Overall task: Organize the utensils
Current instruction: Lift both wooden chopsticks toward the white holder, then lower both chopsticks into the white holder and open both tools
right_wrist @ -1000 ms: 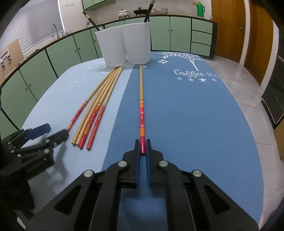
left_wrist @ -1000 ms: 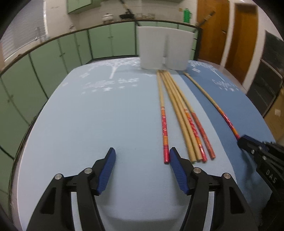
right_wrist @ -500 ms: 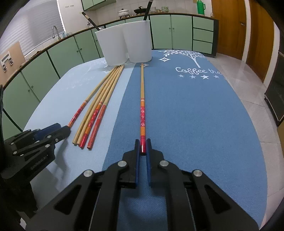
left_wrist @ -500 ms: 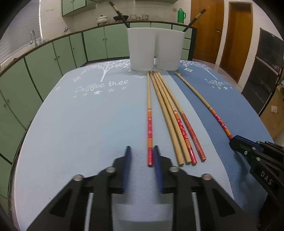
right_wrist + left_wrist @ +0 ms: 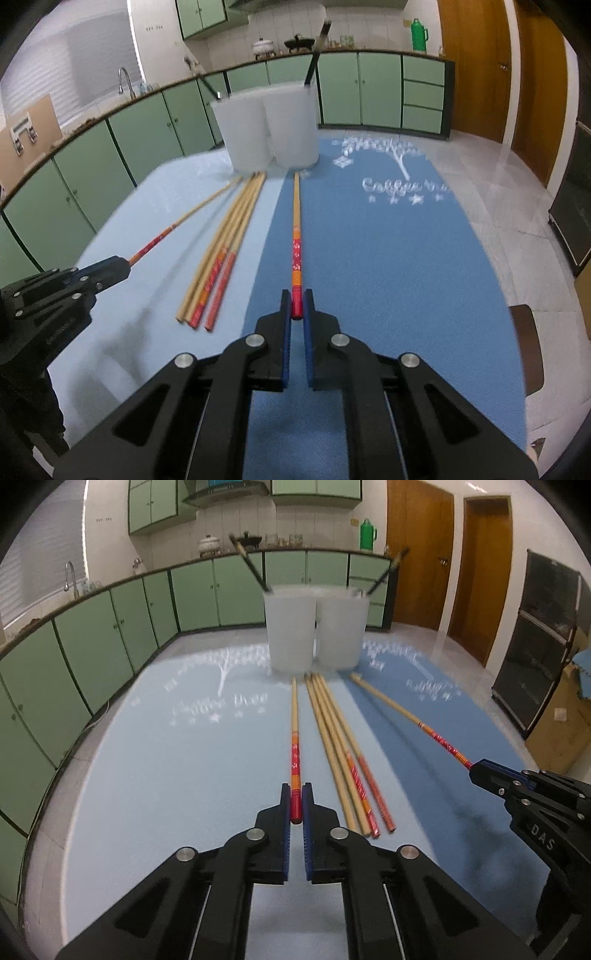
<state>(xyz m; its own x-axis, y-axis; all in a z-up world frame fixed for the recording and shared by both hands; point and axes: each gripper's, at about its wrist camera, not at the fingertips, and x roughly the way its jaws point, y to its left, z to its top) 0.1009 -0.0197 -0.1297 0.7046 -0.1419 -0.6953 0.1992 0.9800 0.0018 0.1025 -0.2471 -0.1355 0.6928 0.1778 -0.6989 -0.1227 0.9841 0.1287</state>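
1. Left wrist view: left gripper (image 5: 296, 805) bottom centre, blue pads clamped on the red end of a chopstick (image 5: 294, 738) running up toward two white cups (image 5: 291, 631) at upper centre.
2. Loose chopstick bunch (image 5: 343, 753) lies just right of it on the light-blue mat (image 5: 147, 757). Mat print blurred, unreadable.
3. Right gripper (image 5: 480, 771) at right edge, "DAS" on its body.
4. Right wrist view: right gripper (image 5: 296, 308) bottom centre, pinching the red end of another chopstick (image 5: 296, 229) on the dark-blue mat (image 5: 388, 277); print reads "Coffee", rest blurred.
5. Left gripper (image 5: 122, 267) at left edge, holding its stick.

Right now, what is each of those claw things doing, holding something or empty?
Left gripper: closed on the red end of a chopstick.
Right gripper: closed on another chopstick.
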